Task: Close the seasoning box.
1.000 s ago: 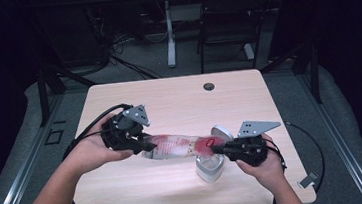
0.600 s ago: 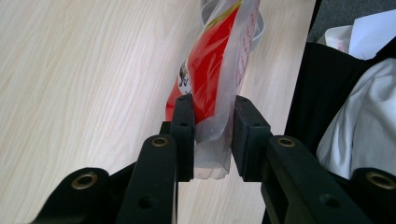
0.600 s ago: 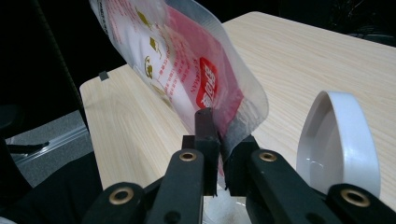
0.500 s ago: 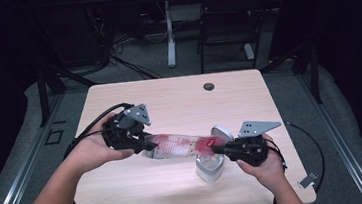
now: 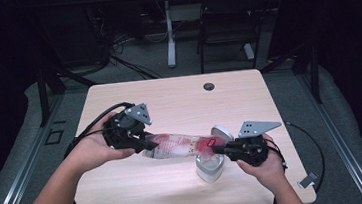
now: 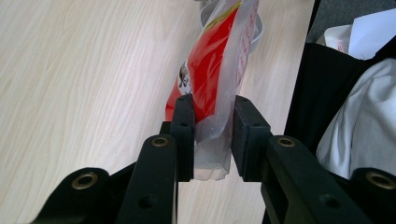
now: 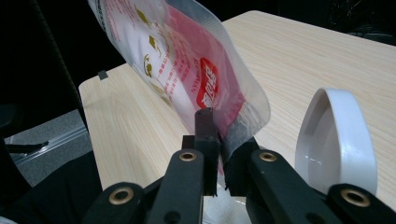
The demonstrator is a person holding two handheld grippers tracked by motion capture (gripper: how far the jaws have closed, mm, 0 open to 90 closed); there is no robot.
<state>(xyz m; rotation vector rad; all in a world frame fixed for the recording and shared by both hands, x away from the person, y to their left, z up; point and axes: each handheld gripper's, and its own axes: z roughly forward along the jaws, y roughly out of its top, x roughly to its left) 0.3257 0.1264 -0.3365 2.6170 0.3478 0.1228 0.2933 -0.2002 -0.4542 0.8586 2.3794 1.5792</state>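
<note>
Left claw (image 5: 149, 145) and right claw (image 5: 219, 150) each clamp an end of the packet (image 5: 180, 145); I read its long axis running claw to claw, container (image 5: 209, 168) directly under right claw.

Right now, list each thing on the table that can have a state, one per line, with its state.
Plastic bag: lifted off the table, stretched sideways between the two grippers, one end in each.
Left gripper: fingers closed on the bag's clear end.
Right gripper: fingers pinched shut on the bag's red-printed end.
White container: on the table under the bag's right end, lid flipped open.
</note>
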